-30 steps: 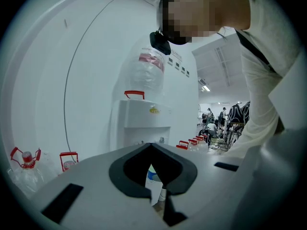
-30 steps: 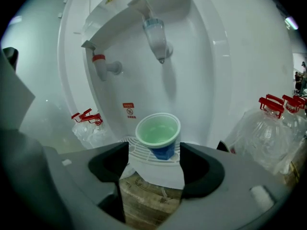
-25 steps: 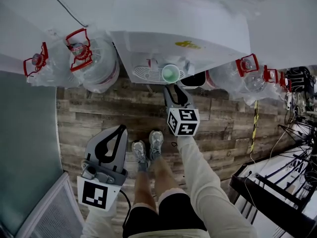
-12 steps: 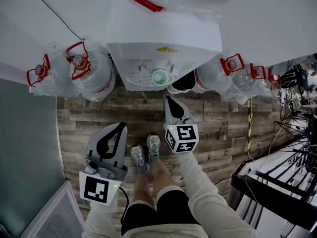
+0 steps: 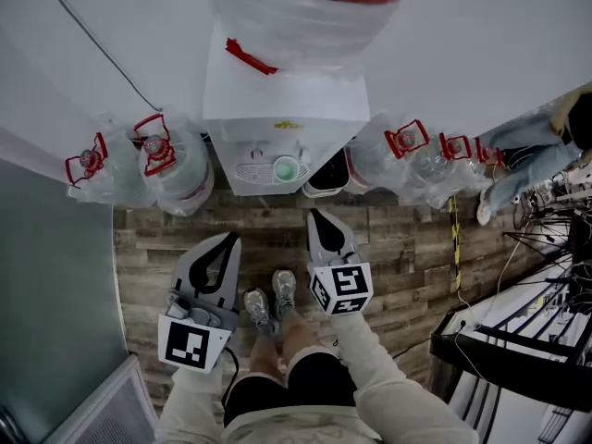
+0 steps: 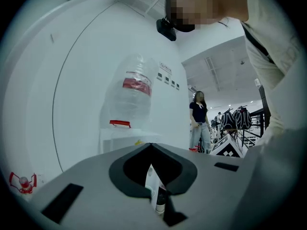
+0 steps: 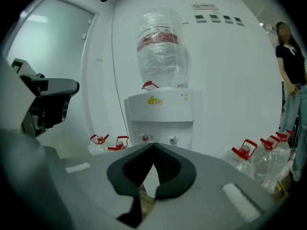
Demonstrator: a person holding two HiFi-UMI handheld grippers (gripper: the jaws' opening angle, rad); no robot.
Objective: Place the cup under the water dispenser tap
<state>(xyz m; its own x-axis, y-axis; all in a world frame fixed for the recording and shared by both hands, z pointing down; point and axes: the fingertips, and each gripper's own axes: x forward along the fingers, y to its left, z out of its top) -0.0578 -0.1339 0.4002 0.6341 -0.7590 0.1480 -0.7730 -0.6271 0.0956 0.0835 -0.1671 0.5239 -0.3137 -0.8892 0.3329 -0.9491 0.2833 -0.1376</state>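
The cup (image 5: 285, 167), pale with a green inside, stands on the drip tray of the white water dispenser (image 5: 282, 109), below the taps. My right gripper (image 5: 318, 215) is shut and empty, hanging in the air a short way back from the cup. My left gripper (image 5: 228, 238) is further left, also shut with nothing in it. In the right gripper view the dispenser (image 7: 160, 109) faces me with a red tap (image 7: 145, 138) and a blue tap (image 7: 173, 140) just above the closed jaws of my right gripper (image 7: 153, 146); the cup is hidden behind them.
Spare water bottles (image 5: 176, 169) with red handles stand left of the dispenser, more bottles (image 5: 412, 160) to its right. A black bin (image 5: 328, 176) sits beside the tray. A person (image 7: 290, 75) stands at the right. A black rack (image 5: 518, 340) is at lower right.
The right gripper has let go of the cup, shut, and drawn back and up from the dispenser. The left gripper has risen too. The cup stays on the tray.
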